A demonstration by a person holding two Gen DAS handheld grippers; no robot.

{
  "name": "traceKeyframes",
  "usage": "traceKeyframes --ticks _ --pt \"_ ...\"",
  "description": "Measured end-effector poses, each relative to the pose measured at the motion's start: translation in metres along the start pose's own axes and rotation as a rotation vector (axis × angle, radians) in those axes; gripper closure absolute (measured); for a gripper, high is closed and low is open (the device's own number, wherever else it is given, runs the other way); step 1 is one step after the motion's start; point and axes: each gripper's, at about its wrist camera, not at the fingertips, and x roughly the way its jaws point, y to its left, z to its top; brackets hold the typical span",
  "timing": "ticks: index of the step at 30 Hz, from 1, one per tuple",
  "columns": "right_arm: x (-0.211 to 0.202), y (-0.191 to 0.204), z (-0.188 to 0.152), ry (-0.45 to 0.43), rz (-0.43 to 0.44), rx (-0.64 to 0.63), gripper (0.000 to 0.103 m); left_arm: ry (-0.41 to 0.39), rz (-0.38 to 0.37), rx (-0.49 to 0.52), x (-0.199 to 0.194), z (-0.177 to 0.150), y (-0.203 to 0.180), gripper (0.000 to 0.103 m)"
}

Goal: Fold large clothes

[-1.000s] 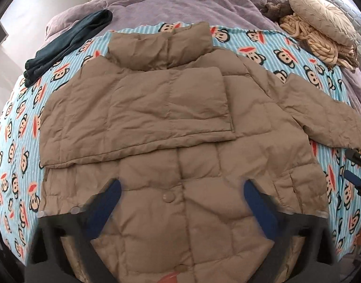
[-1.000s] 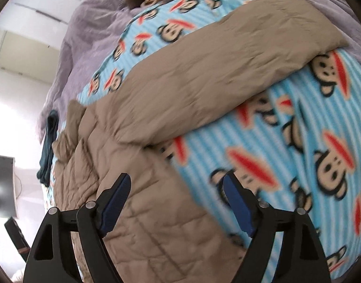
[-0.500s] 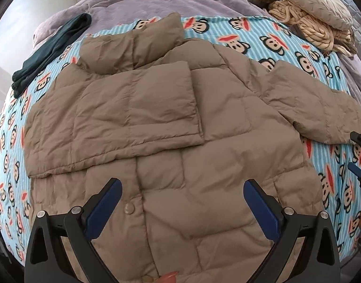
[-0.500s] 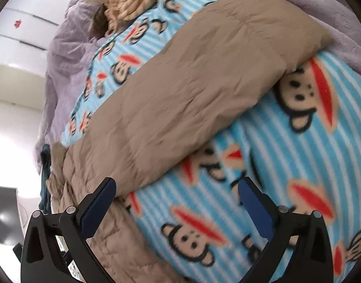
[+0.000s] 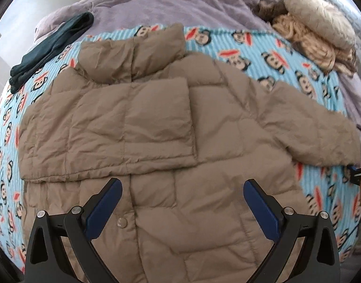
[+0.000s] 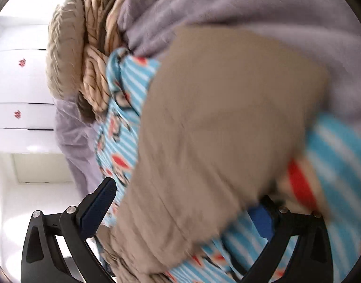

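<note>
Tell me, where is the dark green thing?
In the left wrist view, the folded dark green garment lies at the upper left, straddling the monkey-print blanket and purple duvet.

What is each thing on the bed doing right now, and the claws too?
Tan puffer jacket: flat, snapped shut, one sleeve folded across the chest.
Other sleeve: spread out sideways.
Dark green garment: folded.
Left claw: open above the jacket.
Right claw: open around the sleeve.

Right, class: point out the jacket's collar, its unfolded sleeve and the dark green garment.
collar (image 5: 133, 54): left wrist view, centre seam.
unfolded sleeve (image 5: 310, 129): left wrist view, mid-sleeve.
dark green garment (image 5: 51, 47): left wrist view, middle.
</note>
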Motion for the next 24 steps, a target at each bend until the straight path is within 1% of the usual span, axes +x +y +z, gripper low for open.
traceKeyframes --ticks 2,3,4,5,6,7,9,12,14,17,20,21,24 --pt "0.005 0.007 0.010 0.025 0.012 -0.002 0.003 -0.019 -0.008 -0.011 -0.006 0.006 -0.002 0.000" --pt "0.006 0.010 0.011 0.032 0.019 -0.004 0.012 -0.028 -0.012 -0.015 -0.008 0.009 -0.003 0.000" --pt "0.007 0.013 0.012 0.039 0.020 -0.008 0.037 -0.032 -0.015 -0.017 -0.009 0.012 -0.004 0.000" --pt "0.008 0.015 0.011 0.048 0.018 -0.011 0.054 -0.036 -0.016 -0.019 -0.010 0.016 -0.005 0.000" --pt "0.011 0.017 0.011 0.060 0.012 -0.012 0.089 -0.040 -0.014 -0.020 -0.010 0.019 -0.006 0.000" --pt "0.011 0.019 0.009 0.067 0.005 -0.011 0.094 -0.045 -0.010 -0.021 -0.011 0.022 -0.006 0.000" --pt "0.009 0.029 0.006 0.058 0.027 -0.029 0.094 -0.054 -0.002 -0.024 -0.013 0.024 -0.004 0.000" --pt "0.002 0.056 -0.004 0.049 0.042 -0.125 0.094 -0.063 0.018 -0.044 -0.014 0.028 0.007 0.000" --pt "0.001 0.084 -0.013 0.059 0.054 -0.212 0.094 -0.071 0.031 -0.068 -0.016 0.029 0.020 0.000" --pt "0.005 0.136 -0.034 0.077 0.086 -0.359 0.094 -0.085 0.057 -0.113 -0.018 0.027 0.046 0.000" --pt "0.019 0.195 -0.074 0.118 0.144 -0.512 0.094 -0.093 0.085 -0.156 -0.019 0.023 0.076 0.000" --pt "0.024 0.209 -0.086 0.131 0.156 -0.549 0.094 -0.094 0.095 -0.166 -0.019 0.022 0.086 0.000" --pt "0.046 0.255 -0.143 0.187 0.186 -0.694 0.094 -0.101 0.134 -0.184 -0.018 0.016 0.114 0.000"
